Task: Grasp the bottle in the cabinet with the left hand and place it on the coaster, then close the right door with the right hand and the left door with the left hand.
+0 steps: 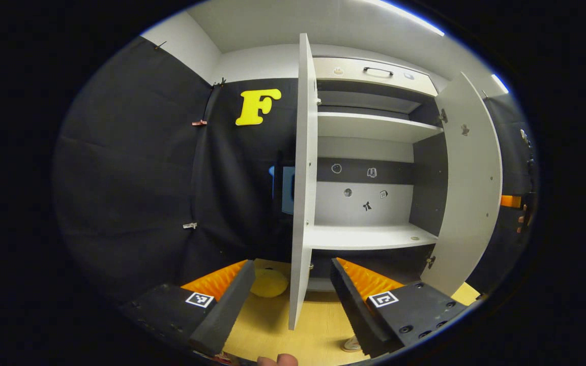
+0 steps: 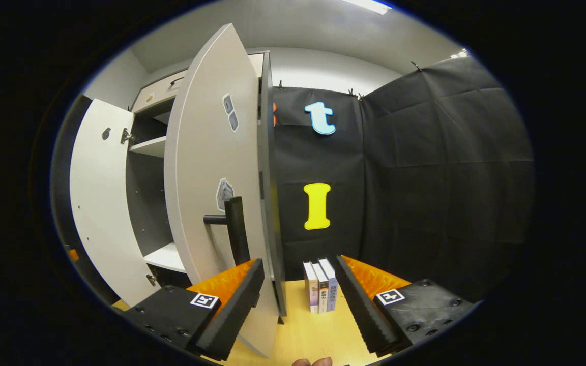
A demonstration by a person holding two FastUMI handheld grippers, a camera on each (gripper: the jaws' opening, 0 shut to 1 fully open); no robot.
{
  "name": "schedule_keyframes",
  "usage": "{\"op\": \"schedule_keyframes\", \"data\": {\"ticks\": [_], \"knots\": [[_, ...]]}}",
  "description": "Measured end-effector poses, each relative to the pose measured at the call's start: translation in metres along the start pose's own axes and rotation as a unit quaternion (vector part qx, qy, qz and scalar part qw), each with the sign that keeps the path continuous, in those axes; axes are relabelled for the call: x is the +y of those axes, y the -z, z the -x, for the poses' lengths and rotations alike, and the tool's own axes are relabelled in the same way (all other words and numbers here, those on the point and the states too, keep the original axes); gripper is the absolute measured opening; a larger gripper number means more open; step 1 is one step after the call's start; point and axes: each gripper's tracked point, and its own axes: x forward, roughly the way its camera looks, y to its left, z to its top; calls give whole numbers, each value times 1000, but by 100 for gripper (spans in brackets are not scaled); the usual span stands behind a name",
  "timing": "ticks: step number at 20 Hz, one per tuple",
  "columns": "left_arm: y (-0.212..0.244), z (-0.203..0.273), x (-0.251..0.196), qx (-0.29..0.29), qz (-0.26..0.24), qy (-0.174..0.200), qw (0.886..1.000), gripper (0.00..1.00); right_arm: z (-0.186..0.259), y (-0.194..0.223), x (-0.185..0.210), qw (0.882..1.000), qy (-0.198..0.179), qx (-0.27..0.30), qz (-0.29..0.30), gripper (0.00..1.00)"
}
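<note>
In the left gripper view, the left gripper point(image 1: 288, 300) is holding its fingers spread wide, straddling the edge of the open left door point(image 1: 303, 178) above the desk point(image 1: 267, 330). A yellow coaster point(image 1: 269, 283) is lying just beyond on the desk. In the right gripper view, the right gripper point(image 2: 298, 300) is spreading its fingers around the right door point(image 2: 206, 178) edge, with its handle point(image 2: 236, 229) just ahead and books point(image 2: 320, 285) standing farther back. The bottle's whereabouts cannot be told.

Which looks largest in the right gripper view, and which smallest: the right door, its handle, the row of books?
1. Right door, by far the largest; it is also nearest the camera, which enlarges it.
2. Handle and books look about alike; the handle is nearer, so I do not rank them.
</note>
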Motion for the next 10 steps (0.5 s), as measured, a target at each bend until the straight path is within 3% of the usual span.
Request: {"op": "schedule_keyframes", "data": {"ticks": [10], "knots": [[1,2,15,1,-1,-16,1000,95,-26,13,117,995,-99,17,-13,96]]}}
